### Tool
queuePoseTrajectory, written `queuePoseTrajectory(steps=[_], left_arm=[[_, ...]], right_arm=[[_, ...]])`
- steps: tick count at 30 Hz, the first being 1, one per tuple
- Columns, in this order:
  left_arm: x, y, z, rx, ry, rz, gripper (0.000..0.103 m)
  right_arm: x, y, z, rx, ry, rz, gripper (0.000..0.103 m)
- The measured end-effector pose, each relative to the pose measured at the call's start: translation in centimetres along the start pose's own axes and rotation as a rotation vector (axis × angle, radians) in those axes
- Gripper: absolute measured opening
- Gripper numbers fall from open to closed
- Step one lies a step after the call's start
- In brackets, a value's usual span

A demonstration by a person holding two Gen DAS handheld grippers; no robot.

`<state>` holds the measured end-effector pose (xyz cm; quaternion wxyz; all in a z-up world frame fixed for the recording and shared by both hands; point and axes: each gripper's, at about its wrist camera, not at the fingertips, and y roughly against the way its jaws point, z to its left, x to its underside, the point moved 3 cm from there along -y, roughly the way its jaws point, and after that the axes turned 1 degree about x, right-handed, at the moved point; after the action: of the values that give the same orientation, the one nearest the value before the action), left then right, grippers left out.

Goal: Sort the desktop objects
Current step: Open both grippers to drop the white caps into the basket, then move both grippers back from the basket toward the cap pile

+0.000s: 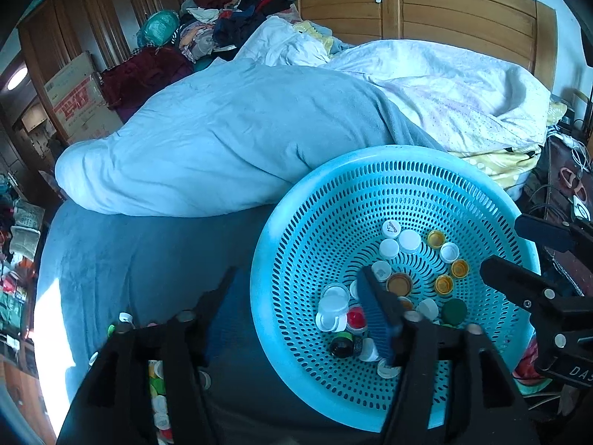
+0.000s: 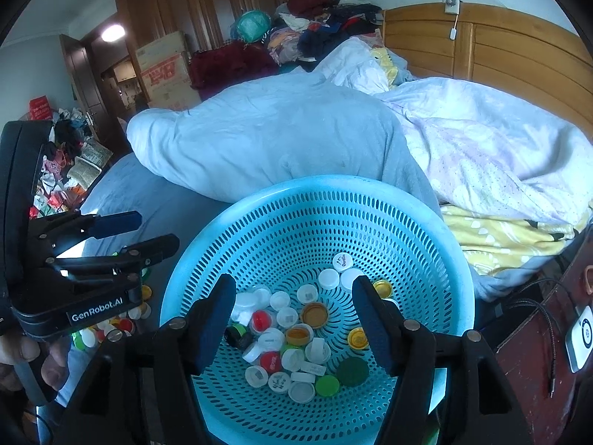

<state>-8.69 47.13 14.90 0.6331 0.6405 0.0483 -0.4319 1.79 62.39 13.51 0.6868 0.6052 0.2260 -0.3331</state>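
Note:
A round turquoise perforated basket [image 1: 281, 230] [image 2: 192, 259] sits on the blue bed sheet. It holds several bottle caps [image 1: 400, 282] [image 2: 292, 333]: white, yellow, red, green, black. My left gripper [image 1: 296, 285] is open and empty, straddling the basket's left rim, with one finger inside above the caps. My right gripper [image 2: 292, 293] is open and empty, hovering over the caps in the basket. More loose caps [image 1: 159, 389] [image 2: 111, 330] lie on the sheet left of the basket. The right gripper also shows at the right edge of the left wrist view [image 1: 519, 252], and the left gripper at the left of the right wrist view [image 2: 148, 233].
A rolled light-blue duvet [image 1: 222, 141] [image 2: 278, 133] lies just behind the basket, with a white floral quilt [image 1: 463, 96] to its right. A wooden headboard [image 1: 444, 11] stands behind. A dark wooden nightstand [image 2: 533, 352] with cables stands right of the basket. Clothes and a cardboard box [image 1: 78, 96] are far left.

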Motion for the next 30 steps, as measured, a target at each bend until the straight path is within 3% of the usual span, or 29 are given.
queuePoseTrajectory(steps=[3, 8, 14, 16, 22, 25, 28, 30], left_arm=[[0.1, 0.2, 0.0, -0.011, -0.005, -0.011, 0.067], [0.8, 0.2, 1.1, -0.013, 0.025, -0.017, 0.077], [4.3, 0.6, 5.9, 0.038, 0.132, -0.021, 0.078], [7.1, 0.7, 9.2, -0.005, 0.193, -0.032, 0.078], [17.8, 3.2, 20.4, -0.268, 0.361, -0.077, 0.078], [23.1, 4.0, 24.4, -0.324, 0.453, -0.074, 0.078], [28.8, 3.4, 28.2, -0.362, 0.561, -0.018, 0.078], [31.9, 2.7, 29.7, -0.389, 0.612, 0.019, 0.078]], right_arm=[[0.0, 0.2, 0.2, 0.004, 0.0, -0.004, 0.075], [-0.1, 0.5, 1.1, 0.011, 0.011, -0.022, 0.095], [0.6, 0.1, 5.0, -0.043, 0.068, -0.015, 0.1], [1.5, -0.2, 6.8, -0.067, 0.103, -0.011, 0.102], [6.0, -4.1, 13.7, -0.193, 0.155, 0.071, 0.103], [8.7, -6.5, 17.9, -0.233, 0.216, 0.122, 0.103], [10.8, -9.5, 21.3, -0.24, 0.272, 0.161, 0.103], [11.7, -12.2, 22.7, -0.185, 0.308, 0.148, 0.103]])
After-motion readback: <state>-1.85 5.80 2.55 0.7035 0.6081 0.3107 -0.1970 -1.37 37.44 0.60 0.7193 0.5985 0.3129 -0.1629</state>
